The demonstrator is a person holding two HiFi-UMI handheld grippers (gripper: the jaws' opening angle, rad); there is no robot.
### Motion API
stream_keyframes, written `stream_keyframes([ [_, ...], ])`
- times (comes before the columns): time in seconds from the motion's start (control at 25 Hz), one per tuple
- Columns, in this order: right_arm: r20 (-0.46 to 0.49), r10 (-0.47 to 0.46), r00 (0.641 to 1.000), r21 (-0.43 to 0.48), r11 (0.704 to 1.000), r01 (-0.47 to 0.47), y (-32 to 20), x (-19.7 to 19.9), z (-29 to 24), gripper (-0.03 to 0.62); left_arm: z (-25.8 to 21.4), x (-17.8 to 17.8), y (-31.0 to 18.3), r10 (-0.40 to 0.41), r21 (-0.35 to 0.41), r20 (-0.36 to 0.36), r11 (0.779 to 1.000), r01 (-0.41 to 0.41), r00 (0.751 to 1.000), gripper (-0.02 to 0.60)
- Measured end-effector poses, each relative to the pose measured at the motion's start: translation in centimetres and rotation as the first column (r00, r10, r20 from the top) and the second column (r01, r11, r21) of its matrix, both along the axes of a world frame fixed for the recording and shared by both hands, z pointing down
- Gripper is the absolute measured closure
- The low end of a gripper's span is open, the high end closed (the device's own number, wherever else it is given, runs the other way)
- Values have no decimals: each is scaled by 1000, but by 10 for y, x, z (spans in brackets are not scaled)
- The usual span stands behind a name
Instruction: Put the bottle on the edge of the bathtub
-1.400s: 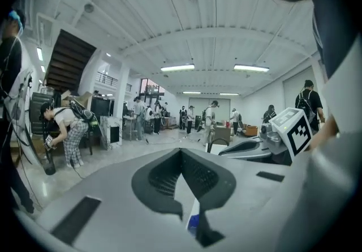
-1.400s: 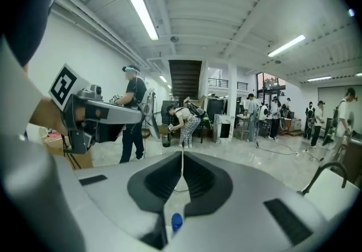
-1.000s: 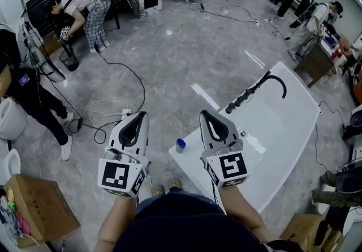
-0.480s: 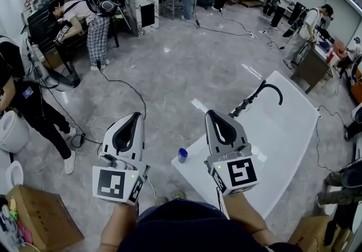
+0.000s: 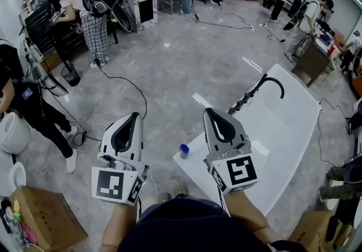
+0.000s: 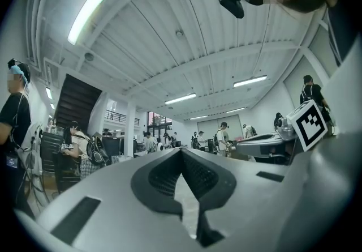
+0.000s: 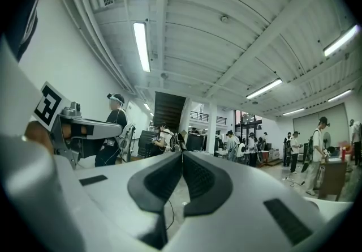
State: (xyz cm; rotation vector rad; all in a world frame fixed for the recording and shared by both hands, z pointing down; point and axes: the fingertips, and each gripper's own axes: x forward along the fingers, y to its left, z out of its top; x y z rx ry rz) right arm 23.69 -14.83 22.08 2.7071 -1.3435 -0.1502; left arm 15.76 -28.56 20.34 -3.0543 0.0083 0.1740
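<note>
**Grippers idle, both empty; bottle at tub corner.**

Step, as we judge it: no grasp in hand, either pre-pick or placement done. The bottle (image 5: 184,150), upright w/ blue cap, appears to stand on the near-left corner of the bathtub (image 5: 294,84) rim; we can't rule out the floor just beside it. The left gripper (image 5: 135,114) and right gripper (image 5: 210,111) each have jaws pressed together, nothing between them. Pose: both held side by side ahead of the torso, tips fwd, marker cubes toward the body. The left is over the floor and the right over the tub's near end, w/ the bottle between them in the head view. If a re-seat is needed, next move req. spreading one set of jaws, lowering, and straddling the bottle below the cap.
</note>
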Motion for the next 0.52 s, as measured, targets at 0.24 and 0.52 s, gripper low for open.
stream_keyframes([
  [0.24,9,-7,1000,3,1000,7,-6,3,6,562,5,1,-5,-9,4,12,1000,9,1000,558],
  [0.52,14,1,1000,29,1000,-1,-3,19,6,562,9,15,1,2,3,19,1000,-2,1000,558],
])
